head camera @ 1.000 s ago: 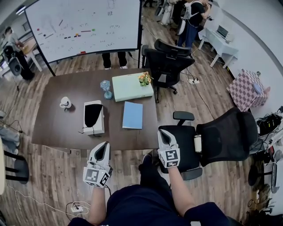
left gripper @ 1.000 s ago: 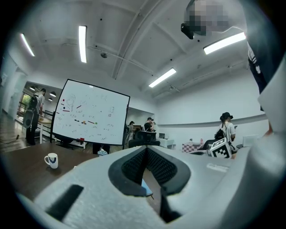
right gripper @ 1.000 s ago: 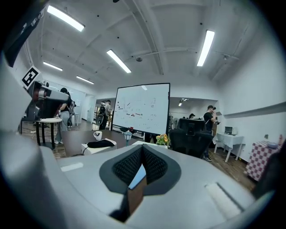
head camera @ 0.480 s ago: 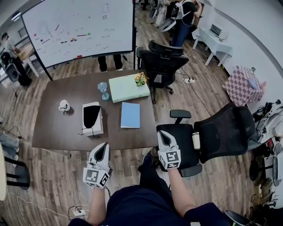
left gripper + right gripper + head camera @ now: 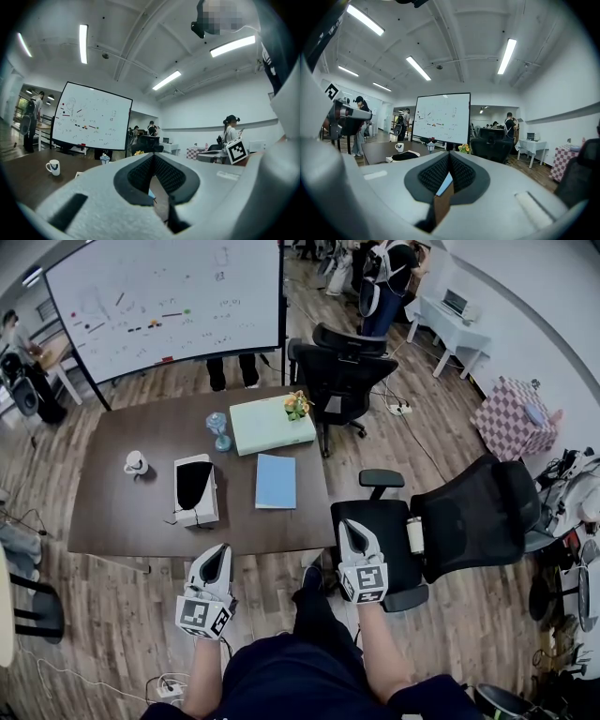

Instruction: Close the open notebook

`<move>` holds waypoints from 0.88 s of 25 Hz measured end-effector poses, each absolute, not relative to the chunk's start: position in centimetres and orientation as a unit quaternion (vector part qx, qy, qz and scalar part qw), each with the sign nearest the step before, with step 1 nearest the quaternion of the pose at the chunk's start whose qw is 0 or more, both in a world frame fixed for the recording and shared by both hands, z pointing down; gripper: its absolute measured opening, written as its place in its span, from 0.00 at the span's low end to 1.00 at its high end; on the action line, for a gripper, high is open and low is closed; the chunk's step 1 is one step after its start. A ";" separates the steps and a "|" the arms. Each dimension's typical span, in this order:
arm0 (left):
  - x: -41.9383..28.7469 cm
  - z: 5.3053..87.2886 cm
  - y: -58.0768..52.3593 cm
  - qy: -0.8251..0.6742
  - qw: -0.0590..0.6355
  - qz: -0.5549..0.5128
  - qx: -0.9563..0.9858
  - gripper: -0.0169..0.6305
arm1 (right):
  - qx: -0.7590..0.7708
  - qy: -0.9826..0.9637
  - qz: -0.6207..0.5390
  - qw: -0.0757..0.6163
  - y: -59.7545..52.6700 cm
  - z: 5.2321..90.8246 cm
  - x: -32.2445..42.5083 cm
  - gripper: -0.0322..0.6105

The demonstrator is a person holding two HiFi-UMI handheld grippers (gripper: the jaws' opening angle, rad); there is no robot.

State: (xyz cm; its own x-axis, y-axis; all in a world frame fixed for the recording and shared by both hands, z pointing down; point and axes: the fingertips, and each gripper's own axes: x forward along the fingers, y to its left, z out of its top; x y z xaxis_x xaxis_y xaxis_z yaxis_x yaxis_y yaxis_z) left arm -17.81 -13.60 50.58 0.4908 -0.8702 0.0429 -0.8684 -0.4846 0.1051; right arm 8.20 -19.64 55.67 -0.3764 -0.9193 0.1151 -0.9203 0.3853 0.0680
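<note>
The blue notebook (image 5: 276,481) lies closed on the bench (image 5: 122,512) at 12 o'clock. The left hand-held gripper (image 5: 222,551) and right hand-held gripper (image 5: 349,526) hover short of the bench, jaws together and empty. In their own views, only a blue sliver shows past the pads.

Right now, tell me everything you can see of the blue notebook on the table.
The blue notebook is a plain, matte light-blue rectangle. Only one blue face shows, no pages, so it looks shut. It lies flat on the dark brown table, toward its right side, long edges running away from the person. The pale green box lies close beyond it; whether they touch is hard to tell. The white box stands apart to its left.
</note>
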 end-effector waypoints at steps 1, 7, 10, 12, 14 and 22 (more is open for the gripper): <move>-17.8 50.6 -13.5 -0.504 0.056 -0.008 0.862 0.02 | 0.556 -0.829 0.002 0.067 -19.5 55.6 8.3 0.06; -17.8 50.7 -13.1 -0.501 0.056 -0.007 0.864 0.02 | 0.559 -0.827 0.000 0.068 -18.7 55.2 8.6 0.06; -17.8 50.9 -12.9 -0.500 0.057 -0.006 0.864 0.02 | 0.559 -0.827 -0.010 0.054 -18.2 54.5 8.6 0.06; -18.0 51.1 -12.8 -0.501 0.057 -0.005 0.864 0.02 | 0.557 -0.829 -0.009 0.053 -17.9 54.4 8.5 0.06; -18.1 51.0 -12.8 -0.502 0.058 -0.005 0.863 0.02 | 0.554 -0.830 -0.007 0.055 -17.9 54.4 8.3 0.06; -18.4 50.9 -12.8 -0.505 0.056 -0.010 0.861 0.02 | 0.546 -0.836 -0.016 0.053 -17.3 53.7 8.0 0.06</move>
